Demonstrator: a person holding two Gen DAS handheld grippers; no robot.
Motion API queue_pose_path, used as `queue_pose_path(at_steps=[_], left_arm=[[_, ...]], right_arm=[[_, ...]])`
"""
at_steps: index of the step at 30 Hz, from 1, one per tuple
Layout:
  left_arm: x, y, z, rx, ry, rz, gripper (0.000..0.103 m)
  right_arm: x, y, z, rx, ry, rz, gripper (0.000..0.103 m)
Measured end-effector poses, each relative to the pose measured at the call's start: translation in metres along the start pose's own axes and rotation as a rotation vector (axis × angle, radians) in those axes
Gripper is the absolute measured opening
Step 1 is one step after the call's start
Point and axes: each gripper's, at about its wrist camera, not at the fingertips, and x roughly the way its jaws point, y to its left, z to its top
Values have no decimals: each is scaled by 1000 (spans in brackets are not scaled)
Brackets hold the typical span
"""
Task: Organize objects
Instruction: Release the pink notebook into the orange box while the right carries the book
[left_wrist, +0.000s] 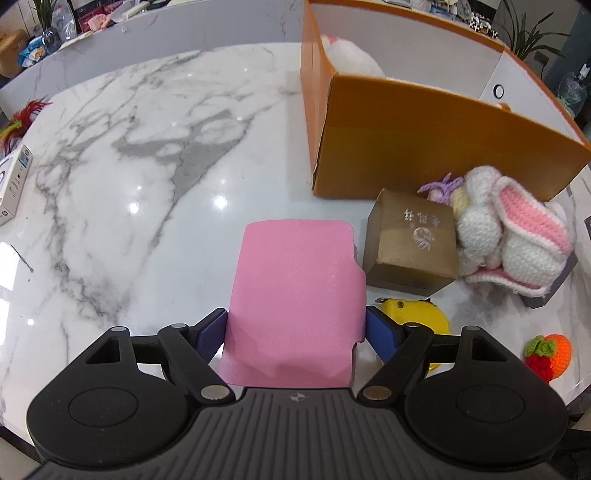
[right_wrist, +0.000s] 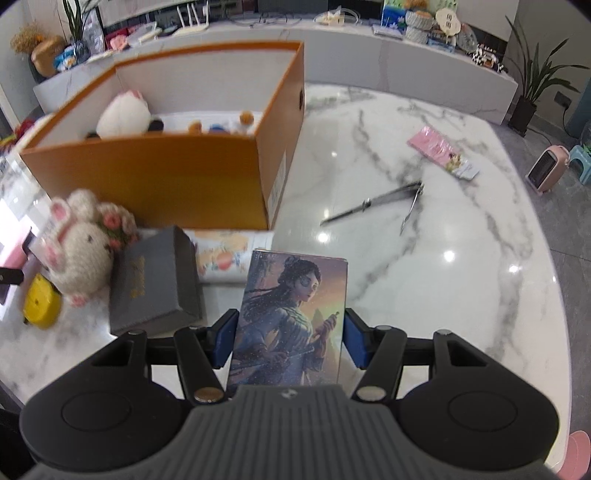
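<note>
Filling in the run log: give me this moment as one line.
left gripper: shut on pink pouch | right gripper: shut on illustrated box | orange box: open, toys inside | both items held above table

— What do you see past the work area?

— On my right wrist feed, a marble counter (right_wrist: 424, 258) with grey veins. Behind it I see a long white ledge (right_wrist: 406, 70) crowded with small clutter too blurred to name.

— Anything on the floor?

— A pink space heater (right_wrist: 546, 168) stands on the grey tiled floor (right_wrist: 569, 229), with a light blue stool (right_wrist: 581, 162) just beside it. A potted plant (right_wrist: 535, 85) sits at the ledge's end.

— And the left feed?

— I can make out a glass vase (left_wrist: 50, 35) holding green stems at the far left, and a water jug (left_wrist: 572, 88) far right.
</note>
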Motion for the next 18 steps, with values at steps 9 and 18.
queue_pose_path(at_steps=[9, 18], left_arm=[[-32, 1, 6, -7, -104, 7, 92], [-84, -9, 28, -51, -293, -18, 92]], right_arm=[[-38, 10, 11, -8, -106, 15, 61], [-76, 35, 32, -6, -243, 84, 62]])
